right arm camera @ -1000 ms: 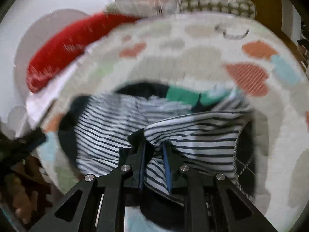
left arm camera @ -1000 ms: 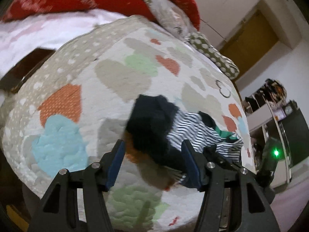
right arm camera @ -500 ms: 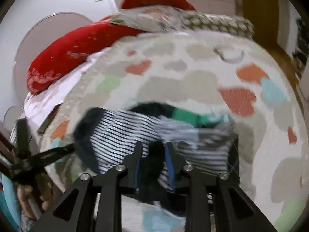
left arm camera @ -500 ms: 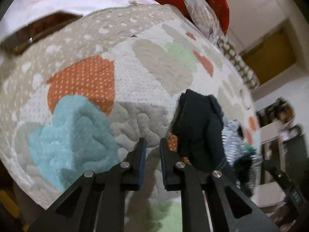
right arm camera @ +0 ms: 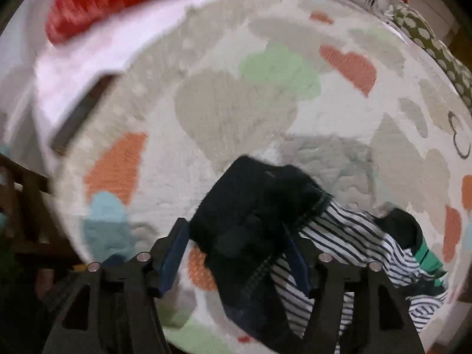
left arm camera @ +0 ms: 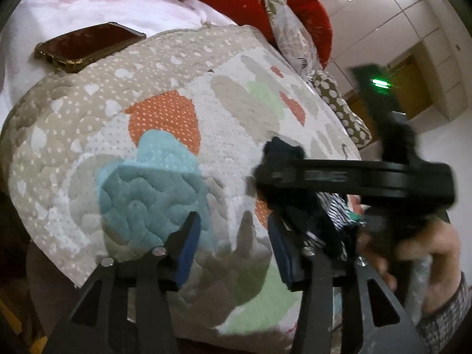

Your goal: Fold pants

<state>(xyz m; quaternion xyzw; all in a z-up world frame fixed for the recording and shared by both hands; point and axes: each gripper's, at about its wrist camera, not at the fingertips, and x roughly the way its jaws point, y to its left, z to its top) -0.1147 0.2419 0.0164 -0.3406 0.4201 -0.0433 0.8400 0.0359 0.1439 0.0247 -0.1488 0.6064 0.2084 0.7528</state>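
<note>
Since half a second ago: both grippers have gone from nearly closed to wide apart, and the right one has let go of the striped cloth.
Left gripper (left arm camera: 233, 244): fingers spread, nothing between them; it hangs over the bare quilt (left arm camera: 165, 124), with the pants off to its right.
Right gripper (right arm camera: 236, 253): fingers spread around the dark end of the pants (right arm camera: 259, 206) (cloth lies in the gap, but I cannot tell whether the pads touch it). In the left view its body crosses the frame above the heap.
Pants: a rumpled heap of dark and black-and-white striped cloth with a green band, lying on the near part of the quilt, not yet flat.
Long axis: hard to call in this crumple; the heap seems to run from the dark end by the right gripper away toward the striped, green-banded end on that gripper's right.
Nearer arm: the right, clearly.
Coming move, as I judge it: pinch the dark end and draw the heap out flat before any fold.
Elsewhere: a phone (left arm camera: 88, 45) lies on the white sheet beyond the quilt, well clear.
</note>
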